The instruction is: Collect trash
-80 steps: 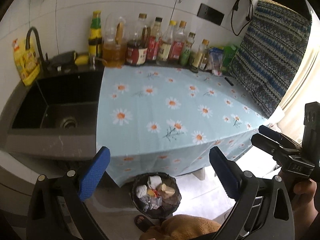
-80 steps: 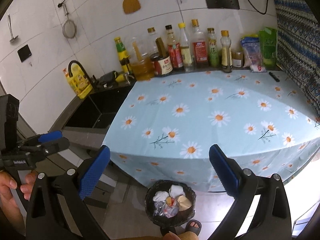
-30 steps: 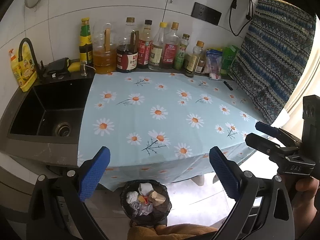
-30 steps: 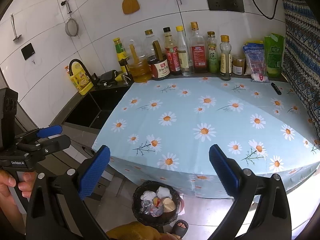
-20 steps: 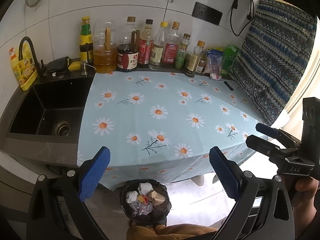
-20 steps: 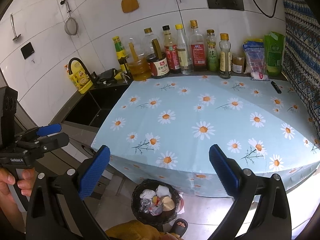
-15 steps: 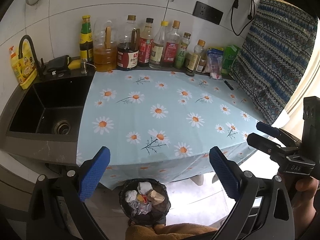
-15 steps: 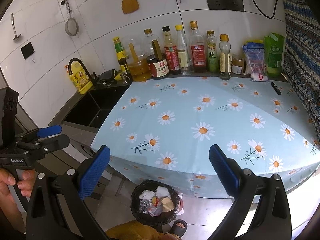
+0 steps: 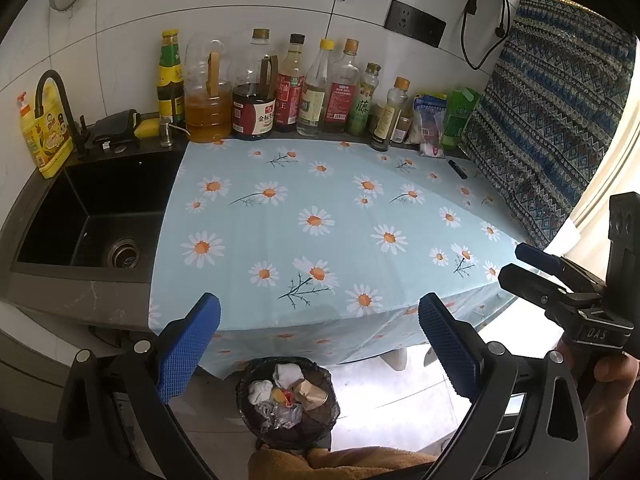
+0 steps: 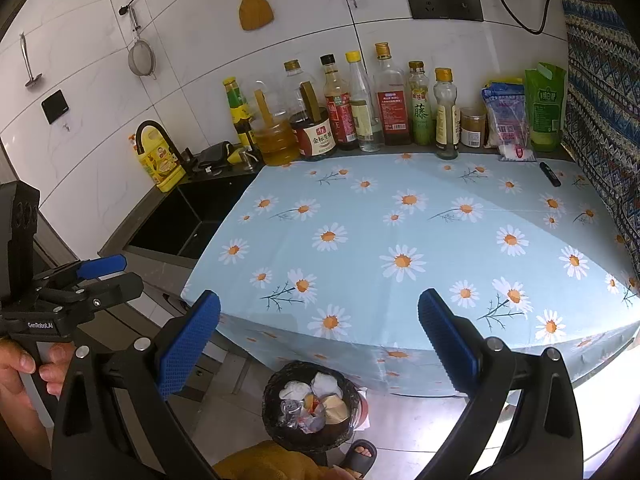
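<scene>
1. Our left gripper (image 9: 319, 340) hangs off the near edge of the counter with its blue pads spread wide and nothing between them.
2. Our right gripper (image 10: 319, 338) is the same: jaws wide apart, nothing held, out in the air near the counter's front edge.
3. Each gripper shows in the other's view, the right gripper (image 9: 536, 268) at the right margin and the left gripper (image 10: 104, 276) at the left margin, well apart from one another.
4. The trash bin (image 9: 288, 400) (image 10: 310, 404) stands on the floor below us, just beside the hanging hem of the daisy tablecloth (image 9: 320, 224) (image 10: 420, 248). It is dark, lined with a black bag, and filled with crumpled white paper (image 9: 284, 372), a tan scrap and clear wrappers.
5. The cloth drapes over the near edge of the counter and runs far back to a row of bottles (image 9: 292, 84) (image 10: 360, 104) lined along the tiled wall.
6. A black marker (image 9: 457, 169) (image 10: 549, 174) lies on the cloth at the far right, near a patterned curtain (image 9: 548, 120) that closes off the right side.
7. To the left the cloth ends at a black sink (image 9: 92, 216) (image 10: 196, 220) with a curved tap (image 9: 56, 100).
8. The pale tiled floor (image 9: 400, 392) to the right of the bin is open and brightly lit.
</scene>
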